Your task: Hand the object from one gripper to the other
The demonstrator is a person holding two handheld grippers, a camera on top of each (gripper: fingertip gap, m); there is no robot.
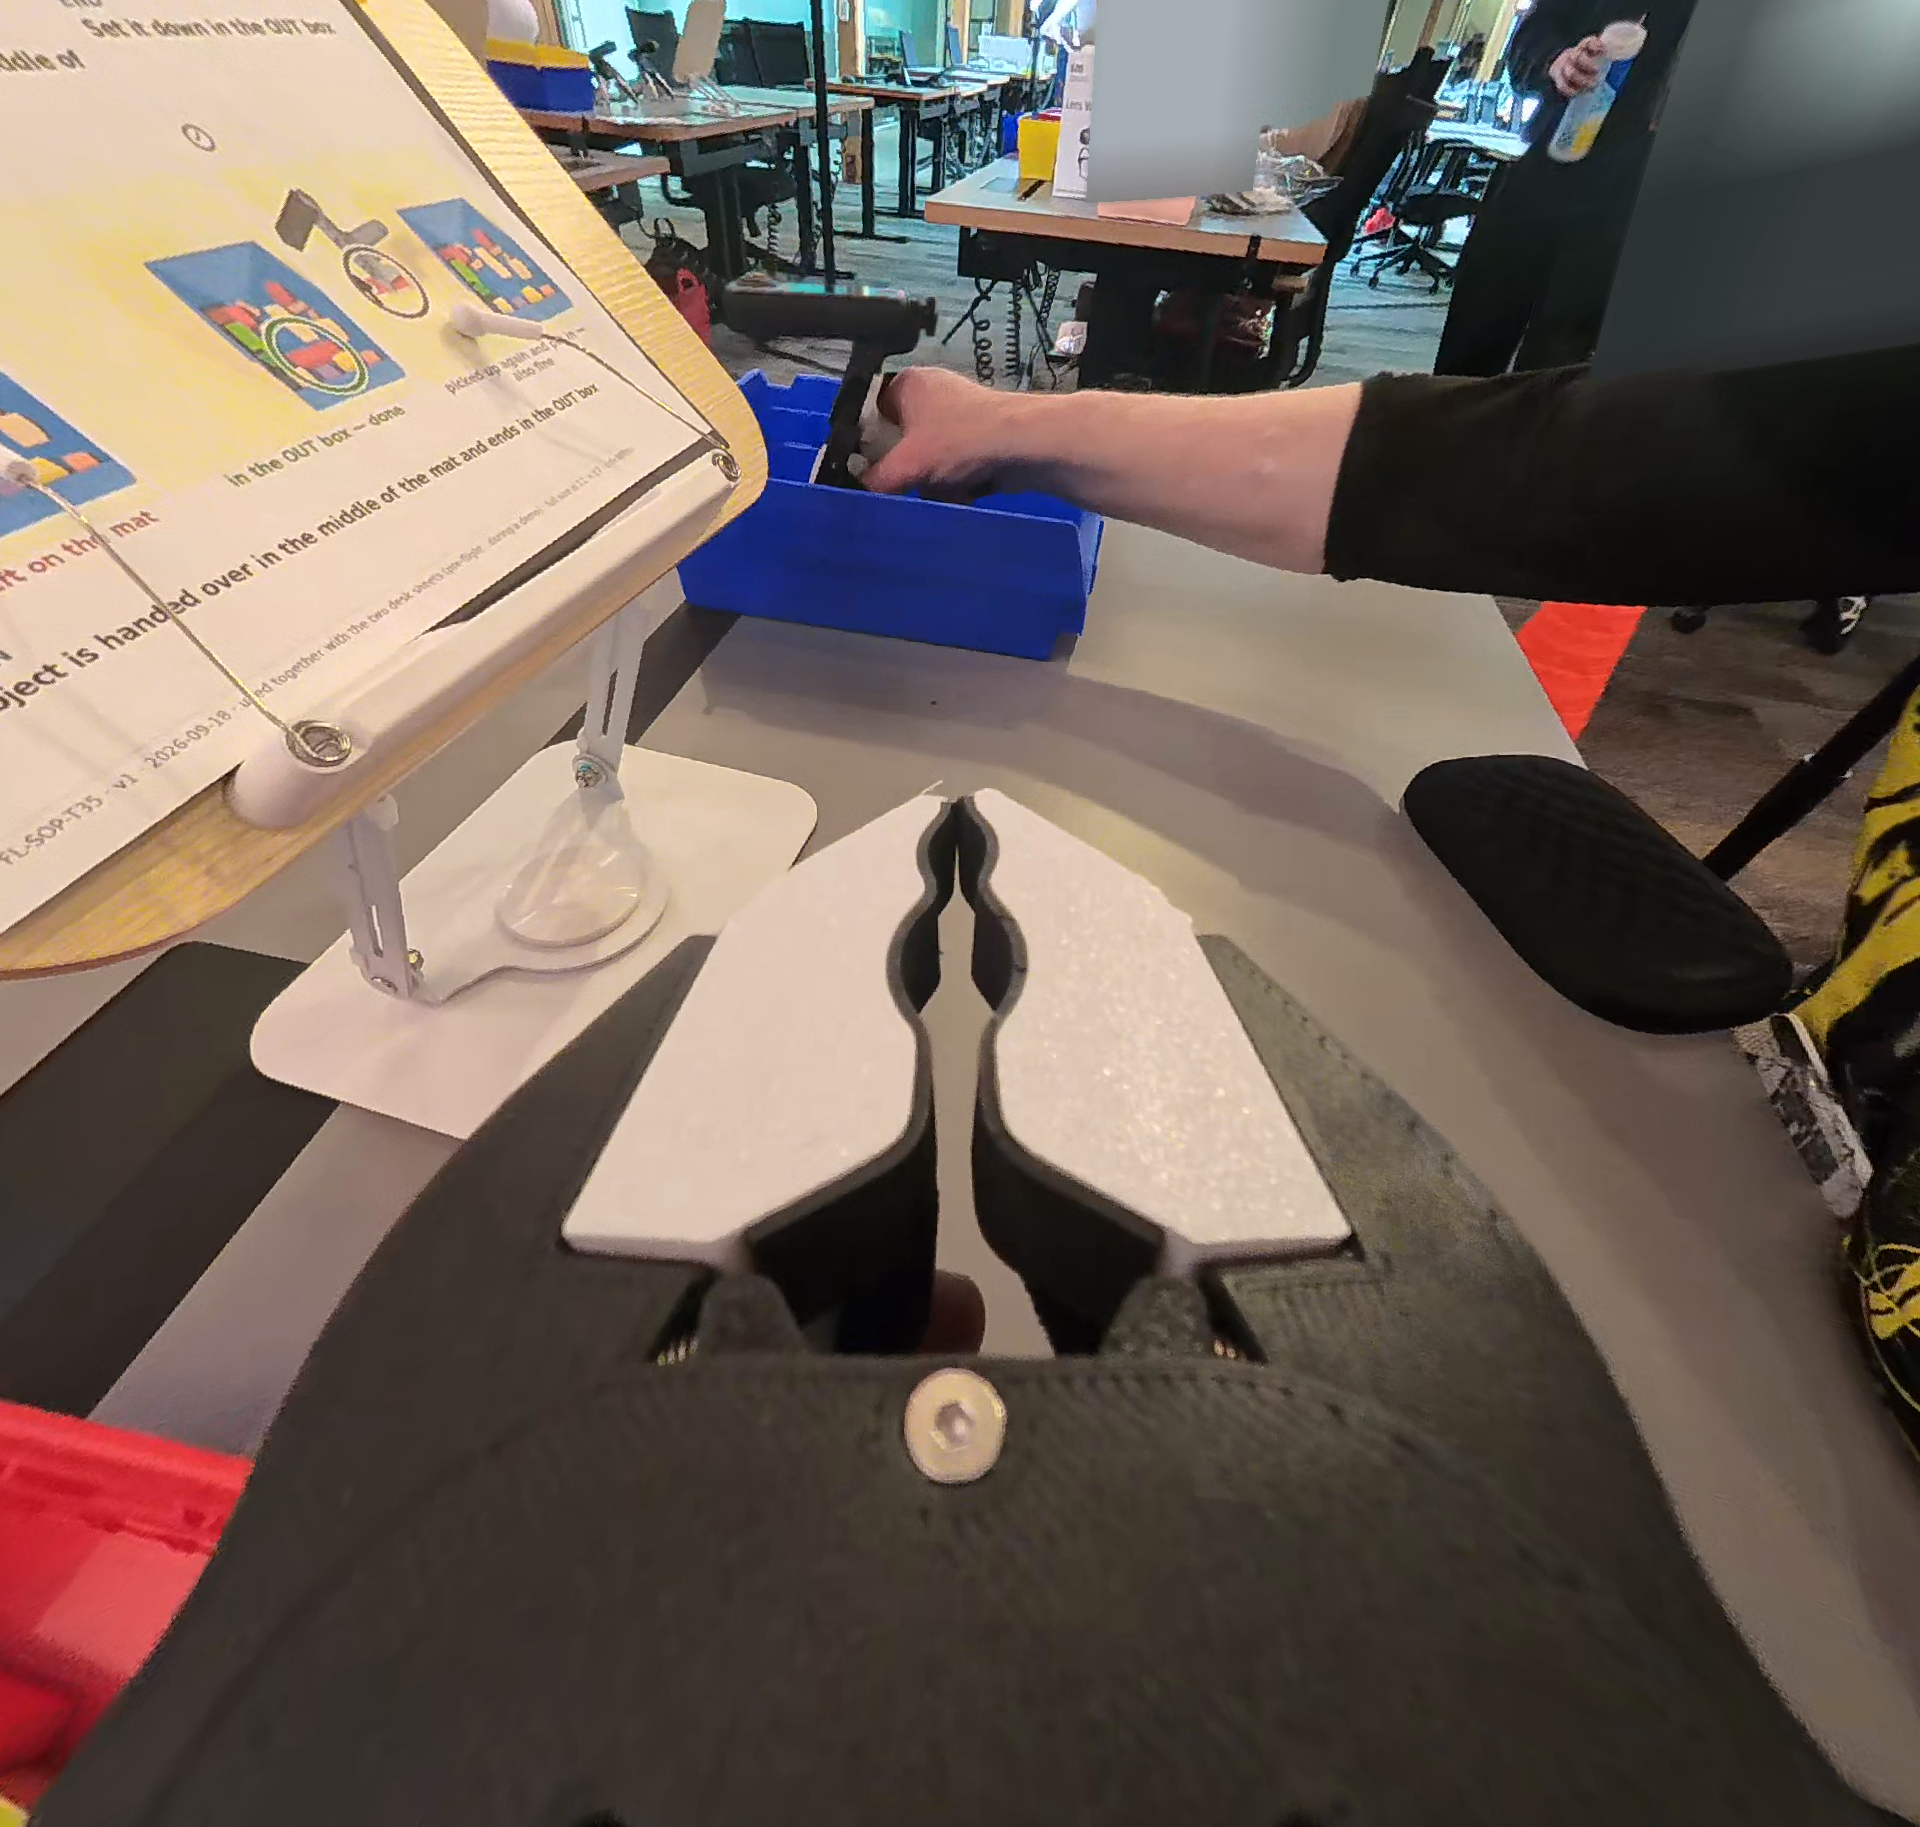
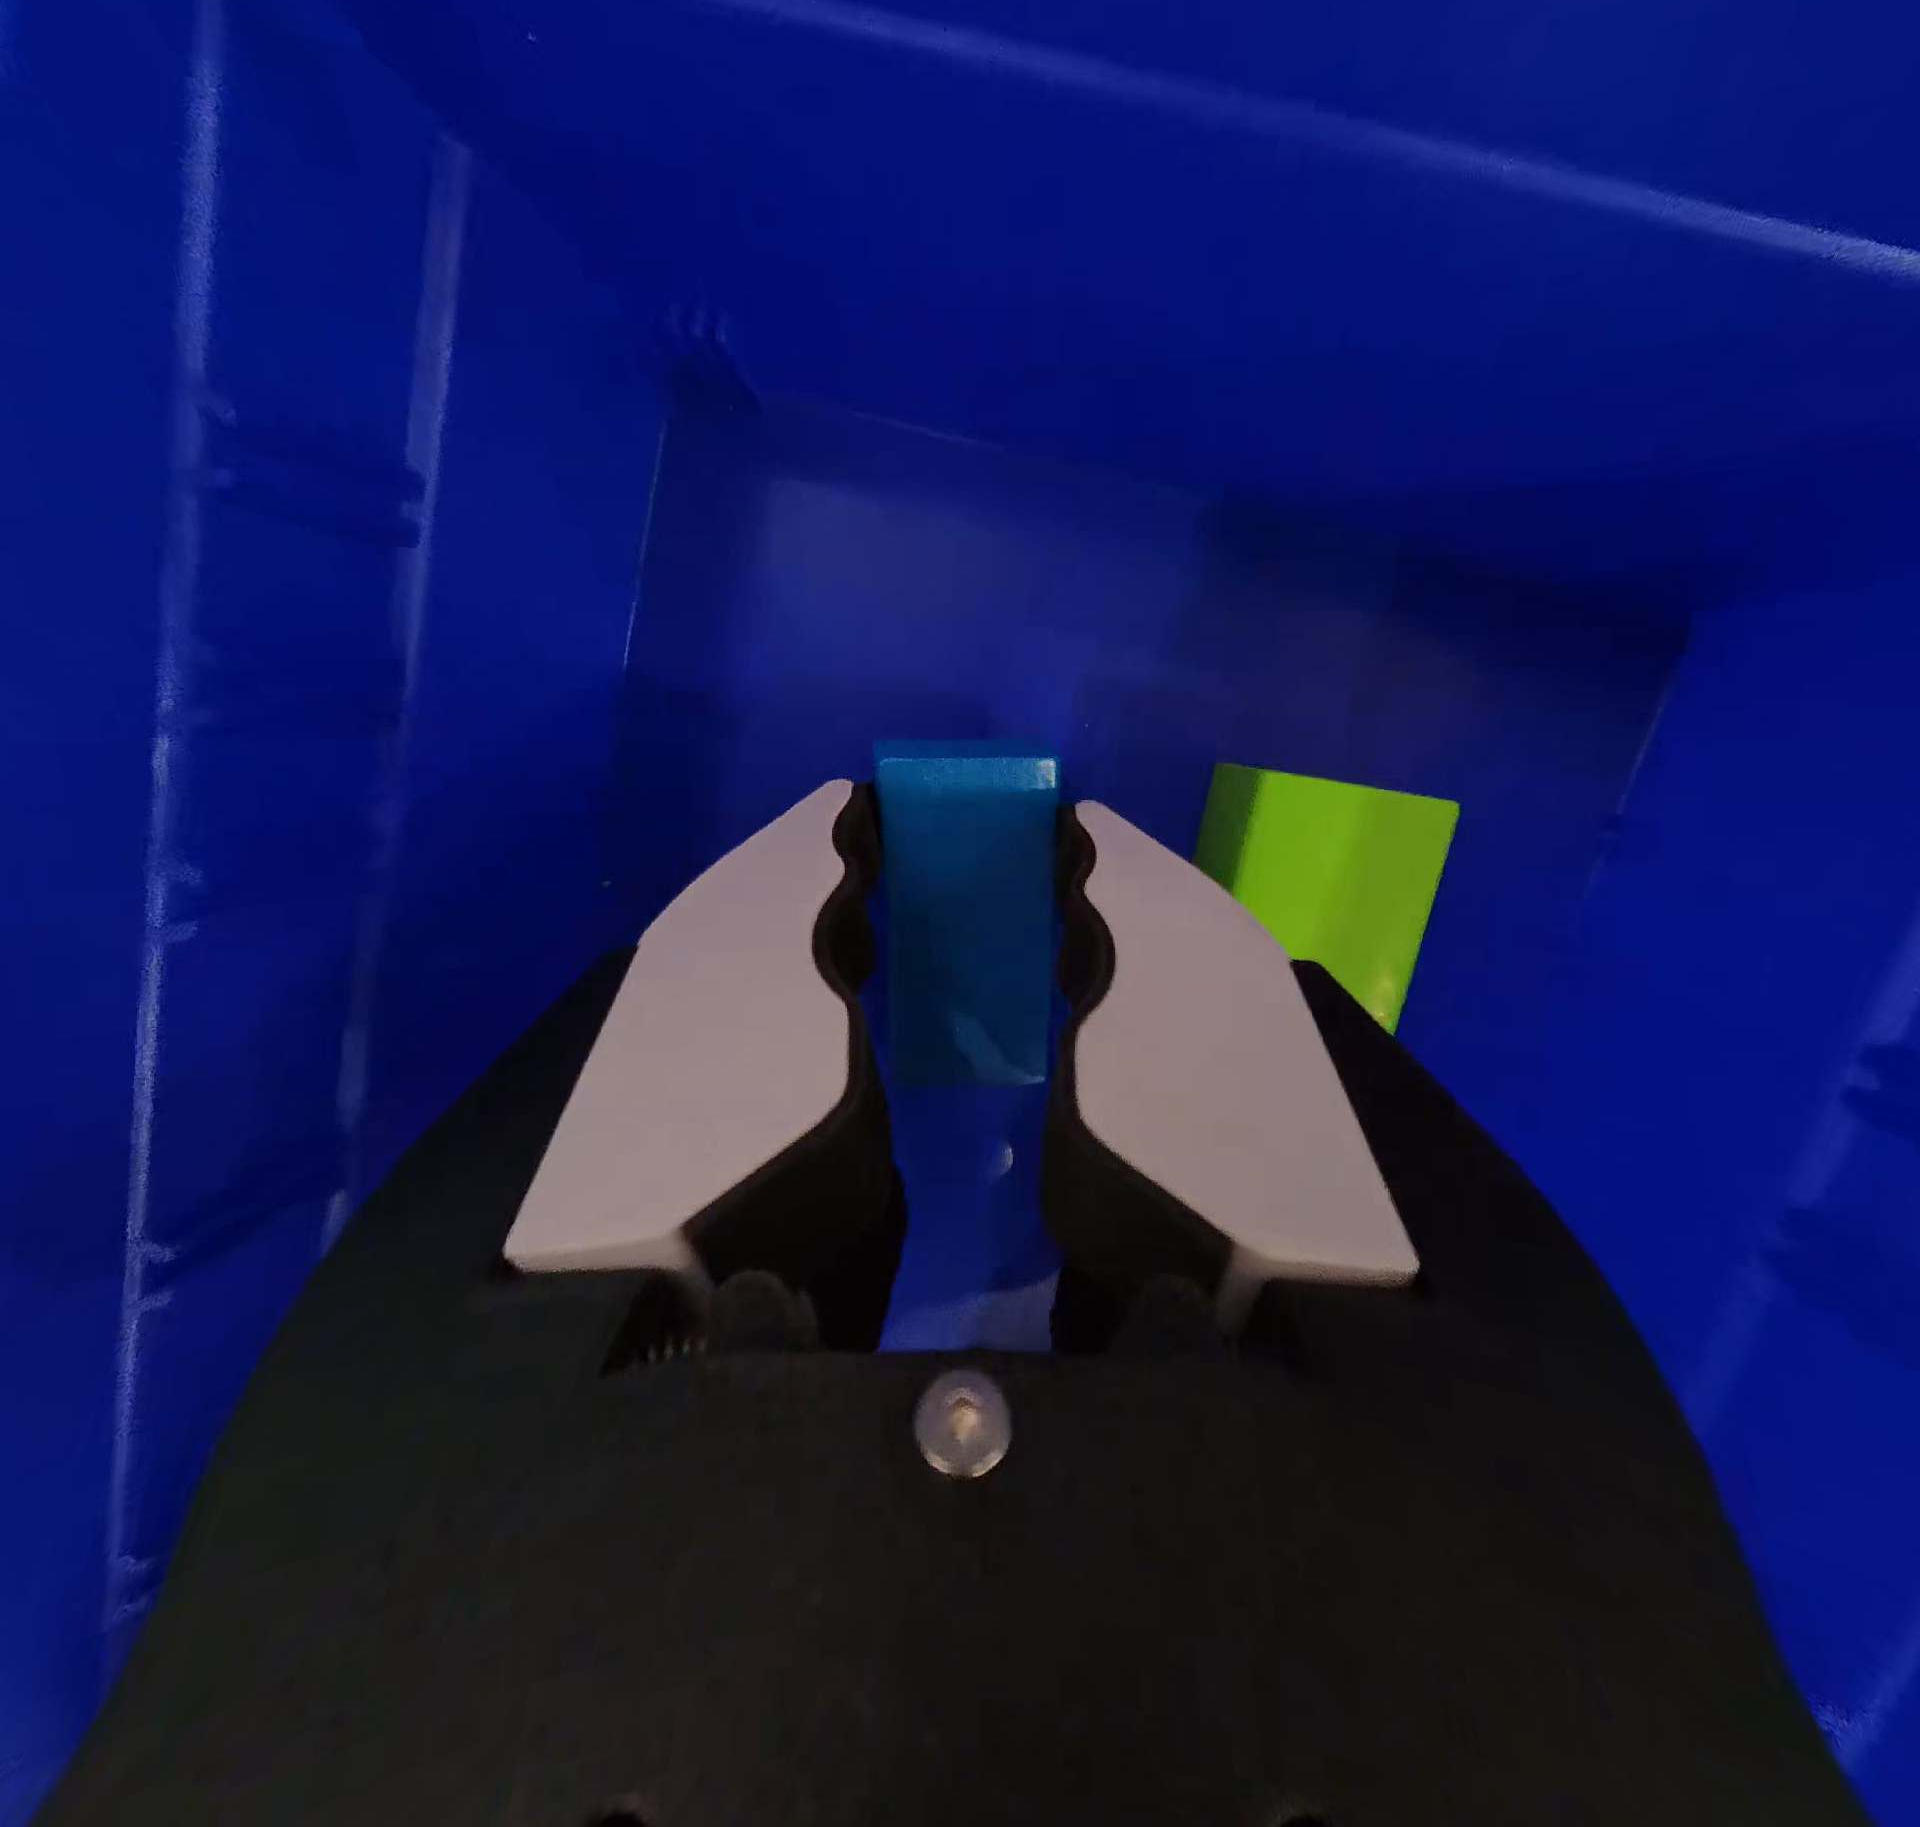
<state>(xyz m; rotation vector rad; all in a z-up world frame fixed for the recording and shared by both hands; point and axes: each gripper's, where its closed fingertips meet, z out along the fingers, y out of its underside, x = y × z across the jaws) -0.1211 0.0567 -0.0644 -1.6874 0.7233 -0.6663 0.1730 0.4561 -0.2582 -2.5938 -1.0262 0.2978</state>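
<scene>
Teal-blue block [image 2: 964, 904]; lime-green block [image 2: 1340, 884]; blue bin [image 2: 416, 427], possibly ribbed.

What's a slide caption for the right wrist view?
Right gripper clamps a blue block inside the blue bin, green block beside it.

At lower centre, the left gripper [image 1: 954, 811] sits closed and bare above the grey table [image 1: 1247, 738]; at upper centre, a hand [image 1: 935, 432] reaches into a blue plastic bin [image 1: 883, 562].

A tilted document stand [image 1: 343, 489] fills the grey table's [image 1: 1299, 717] left side, a black padded armrest [image 1: 1590, 889] at its right edge, desks [image 1: 1122, 219] beyond.
</scene>
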